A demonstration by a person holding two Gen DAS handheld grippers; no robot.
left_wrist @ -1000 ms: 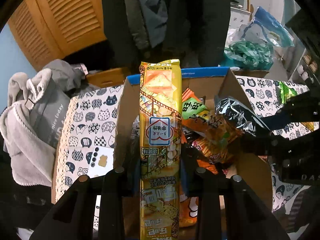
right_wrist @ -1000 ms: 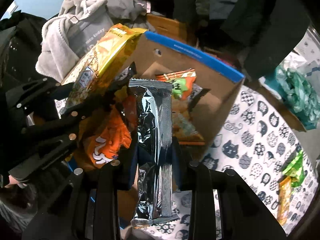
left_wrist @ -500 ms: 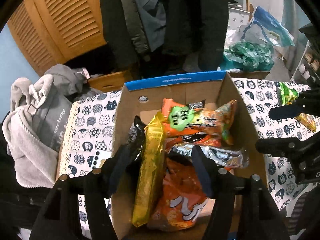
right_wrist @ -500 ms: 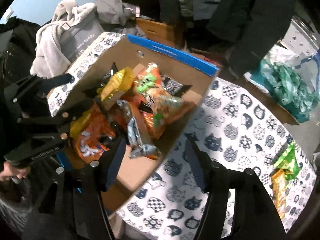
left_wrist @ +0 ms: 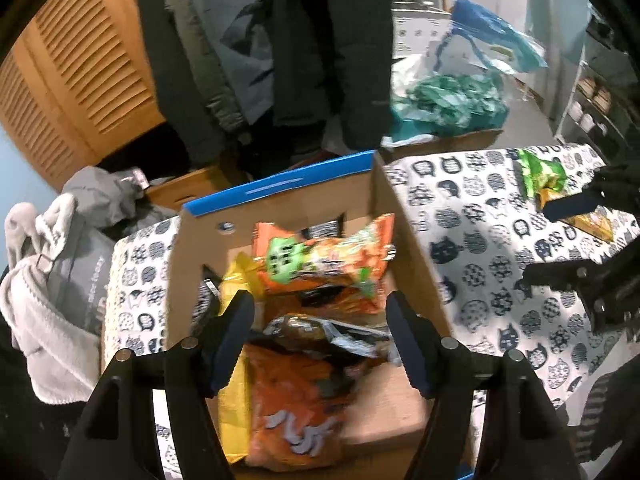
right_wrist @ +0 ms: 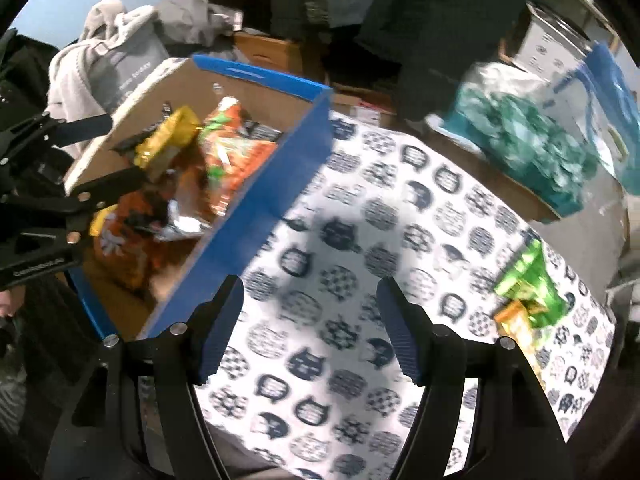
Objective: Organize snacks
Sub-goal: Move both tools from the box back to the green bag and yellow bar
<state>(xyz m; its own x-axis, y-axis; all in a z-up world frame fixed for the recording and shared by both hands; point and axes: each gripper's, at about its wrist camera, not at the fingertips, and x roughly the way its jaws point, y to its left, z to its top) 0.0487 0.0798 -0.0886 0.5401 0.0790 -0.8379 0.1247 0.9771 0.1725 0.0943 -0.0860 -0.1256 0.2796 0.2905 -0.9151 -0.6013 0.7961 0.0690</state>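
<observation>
Snacks point(left_wrist: 320, 268) are lying piled in the box point(left_wrist: 276, 188) under the left gripper point(left_wrist: 320, 336), whose empty jaws are opening. The right gripper point(right_wrist: 310, 328) is opening, empty too, over the tablecloth point(right_wrist: 360, 240), with more packets point(right_wrist: 532, 288) lying near the table's right edge.

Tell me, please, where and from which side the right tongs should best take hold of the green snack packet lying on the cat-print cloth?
Probably best from above, across the green snack packet at its free upper half. It lies flat on the cat-print cloth, and an orange packet sits against its lower end, so the far end looks clearer. The right tongs are opening and empty.
</observation>
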